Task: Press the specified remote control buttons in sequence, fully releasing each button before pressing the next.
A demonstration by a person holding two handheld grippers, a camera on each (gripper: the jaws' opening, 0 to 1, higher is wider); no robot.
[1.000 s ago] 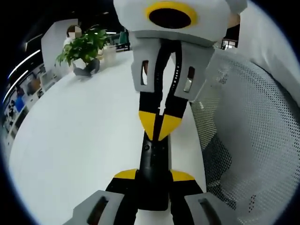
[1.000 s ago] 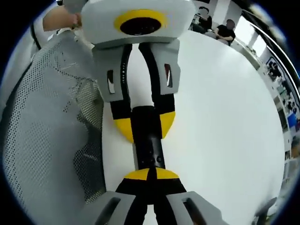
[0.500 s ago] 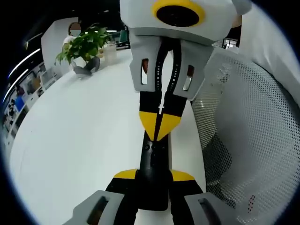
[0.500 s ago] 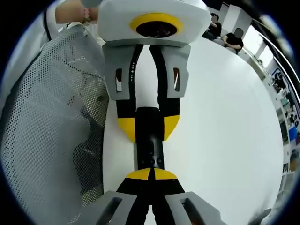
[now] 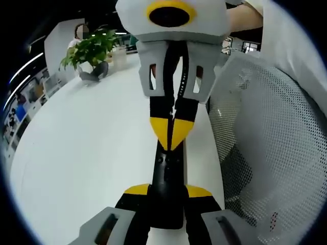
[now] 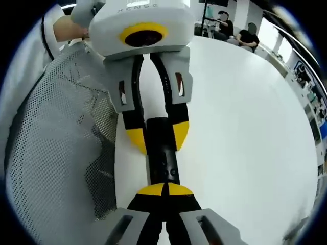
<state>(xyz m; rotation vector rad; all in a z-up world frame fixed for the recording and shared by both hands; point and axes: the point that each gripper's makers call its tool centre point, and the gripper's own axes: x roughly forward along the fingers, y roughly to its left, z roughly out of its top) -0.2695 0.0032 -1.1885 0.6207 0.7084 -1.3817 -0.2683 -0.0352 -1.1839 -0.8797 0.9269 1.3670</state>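
Observation:
A slim black remote (image 5: pixel 167 171) lies lengthwise above the white table (image 5: pixel 92 153). My left gripper (image 5: pixel 167 193) is shut on its near end, one yellow-tipped jaw on each side. My right gripper (image 5: pixel 171 133) comes in from the top of the left gripper view, shut, its yellow tips together on the remote's far button end. In the right gripper view my right gripper (image 6: pixel 162 190) is shut with its tips on the remote (image 6: pixel 162 163), small buttons showing just ahead of them. The left gripper (image 6: pixel 157 135) clamps the remote's far end there.
A grey mesh chair back (image 5: pixel 271 153) stands close beside the remote, also on the left of the right gripper view (image 6: pixel 56 153). A potted plant (image 5: pixel 89 51) sits at the table's far corner. Seated people (image 6: pixel 235 28) are at the far end. A white sleeve (image 5: pixel 301 56) is nearby.
My right gripper's body has swung a little to the left in the left gripper view while its tips stay on the remote. The left gripper keeps its hold.

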